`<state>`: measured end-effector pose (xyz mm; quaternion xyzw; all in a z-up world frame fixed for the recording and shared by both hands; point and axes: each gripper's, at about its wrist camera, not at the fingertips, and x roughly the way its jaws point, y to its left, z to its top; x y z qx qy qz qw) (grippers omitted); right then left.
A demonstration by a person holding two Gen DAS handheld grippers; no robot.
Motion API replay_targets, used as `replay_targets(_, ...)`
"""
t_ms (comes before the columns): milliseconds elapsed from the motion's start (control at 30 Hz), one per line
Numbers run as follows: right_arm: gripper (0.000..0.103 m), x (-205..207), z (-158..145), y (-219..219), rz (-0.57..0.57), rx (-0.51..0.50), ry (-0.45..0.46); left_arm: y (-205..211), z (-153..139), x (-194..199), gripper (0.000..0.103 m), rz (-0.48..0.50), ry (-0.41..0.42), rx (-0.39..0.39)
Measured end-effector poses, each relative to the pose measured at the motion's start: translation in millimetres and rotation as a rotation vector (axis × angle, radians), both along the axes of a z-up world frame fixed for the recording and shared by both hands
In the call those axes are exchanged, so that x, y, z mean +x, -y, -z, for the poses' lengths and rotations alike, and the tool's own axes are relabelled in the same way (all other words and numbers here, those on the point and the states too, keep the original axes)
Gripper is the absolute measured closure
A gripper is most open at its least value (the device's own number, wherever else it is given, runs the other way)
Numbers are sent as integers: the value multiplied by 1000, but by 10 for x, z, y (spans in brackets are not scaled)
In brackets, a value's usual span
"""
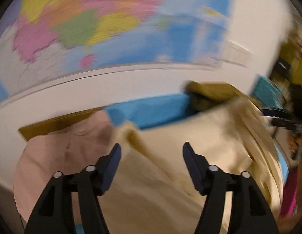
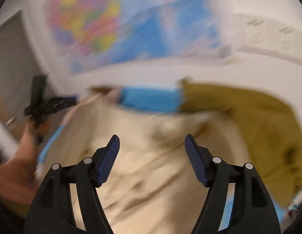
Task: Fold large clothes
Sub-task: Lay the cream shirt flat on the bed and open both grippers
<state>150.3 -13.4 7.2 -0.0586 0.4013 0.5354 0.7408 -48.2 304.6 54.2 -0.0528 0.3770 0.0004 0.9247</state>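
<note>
The left tongs [image 1: 151, 146] stand wide apart, gripping nothing, hovering over the cream cloth [image 1: 170, 175], which lies below and ahead of them. The right tongs [image 2: 151, 138] also gape empty above the same cloth. In the right view a hand [image 2: 16, 167] holds the left tongs. Both views are blurred.

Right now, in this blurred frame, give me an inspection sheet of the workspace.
Surface: blue cover, mostly under clothes.
Job's things: cream garment spread in front; mustard garment beside it; pink garment on the other side.
Clutter: nothing seen.
Grippers: left gripper and right gripper open, nothing between the jaws.
Cables: nothing seen.
Surroundings: wall map on a white wall.
</note>
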Motion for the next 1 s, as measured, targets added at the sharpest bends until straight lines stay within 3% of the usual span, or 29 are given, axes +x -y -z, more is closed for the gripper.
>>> replay_targets(67,34,-35,369,-283,-66,-38,-146,306,124,-41,37,107,-34,3)
replay_targets(167,37,39,828,-581,-56,-130,-245,708,359,-19,37,224,-123,56)
replay_targets(200,44,99,920,-618,-47,-127,-289,803,452,0,37,240,-152,91)
replay_targets(233,60,168,980,-655,-32,-115,-320,861,560,32,37,255,-194,106)
replay_targets(267,66,220,981,-682,-32,-93,-336,870,638,54,37,259,-219,105)
replay_targets(333,97,289,844,-718,-42,-20,-323,822,688,104,38,244,-253,106)
replay_targets(433,99,463,363,-663,-15,119,-278,631,632,166,38,207,-225,46)
replay_targets(533,99,744,-80,-728,44,202,-224,486,530,292,38,175,-195,5)
replay_targets(600,99,932,-218,-851,90,216,-203,466,449,415,38,179,-178,-15)
replay_targets(633,99,1031,-238,-910,101,220,-214,462,416,489,38,191,-168,-30)
replay_targets(700,99,1196,-186,-1036,147,196,-216,498,383,665,38,174,-147,33)
replay_targets(767,98,1346,-66,-1170,188,163,-224,462,447,902,40,140,-178,48)
replay_targets(800,95,1390,7,-1247,220,154,-236,429,496,1072,43,106,-193,40)
replay_targets(867,77,1473,84,-1245,275,147,-230,242,621,1357,49,8,-229,25)
replay_targets(900,51,1479,51,-1171,346,146,-185,98,679,1489,57,-77,-239,18)
replay_targets(933,37,1439,0,-1090,395,159,-143,-6,705,1540,57,-127,-240,4)
replay_targets(1000,36,1306,-129,-916,350,202,-78,-241,759,1590,45,-226,-244,-47)
